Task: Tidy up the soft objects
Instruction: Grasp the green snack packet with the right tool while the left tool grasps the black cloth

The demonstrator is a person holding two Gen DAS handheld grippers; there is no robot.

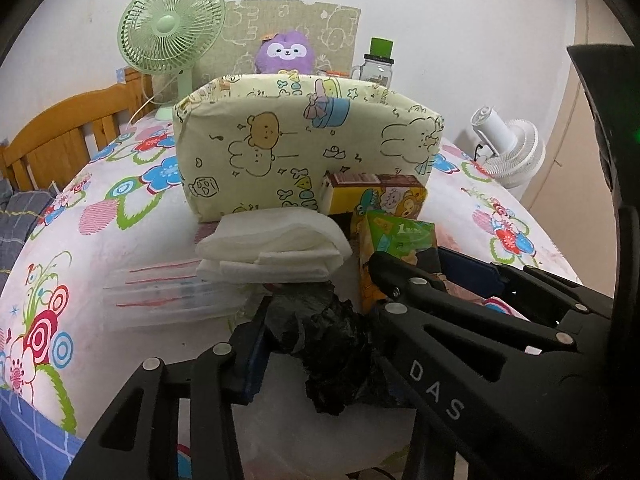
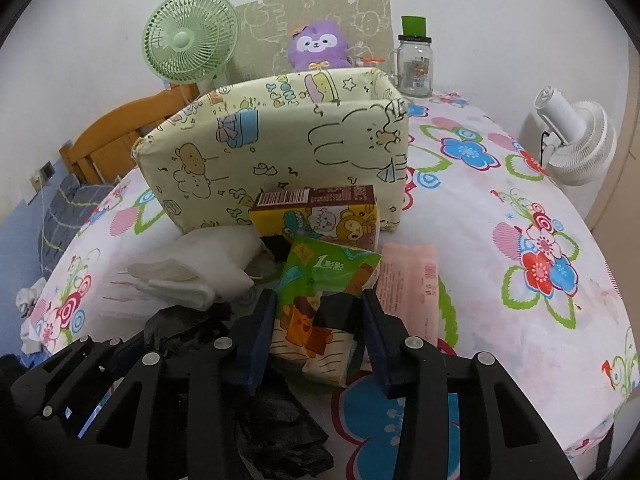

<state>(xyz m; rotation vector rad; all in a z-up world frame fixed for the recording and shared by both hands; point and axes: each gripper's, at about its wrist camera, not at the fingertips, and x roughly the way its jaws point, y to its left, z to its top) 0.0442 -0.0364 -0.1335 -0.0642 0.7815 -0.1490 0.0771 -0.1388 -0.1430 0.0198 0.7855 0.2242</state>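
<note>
- Green tissue pack [image 2: 320,284] sits pinched between the right gripper's [image 2: 320,320] blue pads on the floral sheet [image 2: 520,208], just in front of the yellow pack [image 2: 320,216].
- Black bag [image 1: 332,344], crumpled, is clamped in the left gripper [image 1: 320,332].
- White cloths [image 1: 272,248] lie folded before the fabric bin [image 1: 304,140].
- Pink pack [image 2: 408,280] lies beside the green one.

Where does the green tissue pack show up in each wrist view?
Left wrist view: green tissue pack right of centre, behind the right gripper.
Right wrist view: low centre, squeezed between the right gripper's pads.
Shared landmark: the yellow cartoon box just behind it.
</note>
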